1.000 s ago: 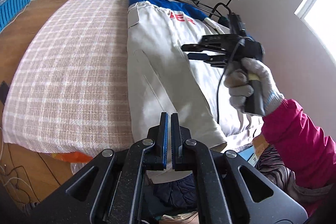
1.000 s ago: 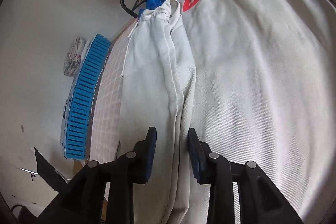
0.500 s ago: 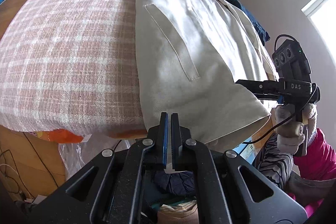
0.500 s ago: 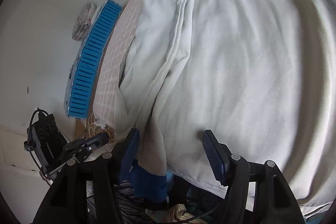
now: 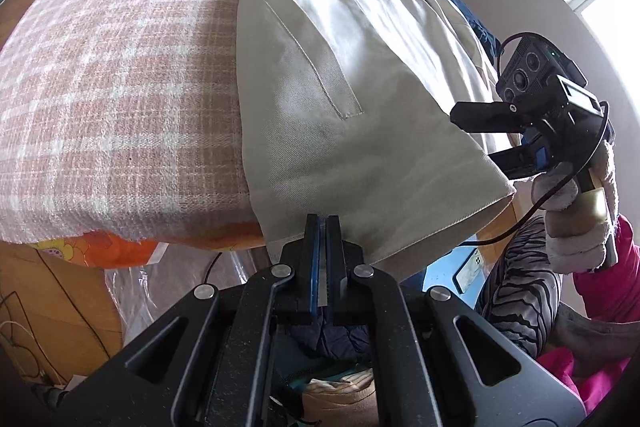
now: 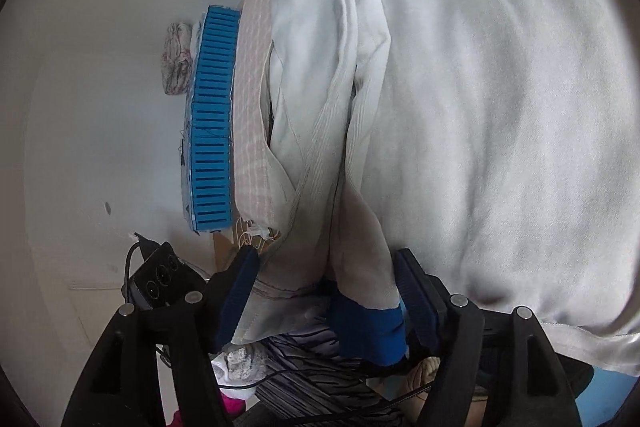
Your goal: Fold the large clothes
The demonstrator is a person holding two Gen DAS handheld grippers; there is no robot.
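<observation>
Jacket (image 5: 344, 99), cream with red lettering and blue trim, lies spread lengthwise on the checked bedspread (image 5: 120, 75), its hem hanging over the near edge of the bed. One side panel looks already turned in over the body, since a straight folded edge runs away from the left gripper (image 5: 323, 227) up toward the collar, with a welt pocket showing on top. That suggests the first lengthwise fold is made on that side.

The left gripper has its pads pressed nearly together, with a thin sliver of pale cloth between them right at the hem, so it appears to be pinching the bottom edge just ahead of its tips.

The right gripper (image 6: 326, 289) stands wide apart, its pads on either side of a bunched sleeve (image 6: 352, 155) whose blue cuff (image 6: 370, 327) hangs between them; the pads do not look pressed on the cloth, so nothing is gripped yet. The broad back of the garment fills the space to the right of that claw.

Judging from this, the work is at an early-to-middle stage: the sleeve still needs laying flat across the body, the other side needs turning in, and the crosswise folds from hem to collar are all left.
</observation>
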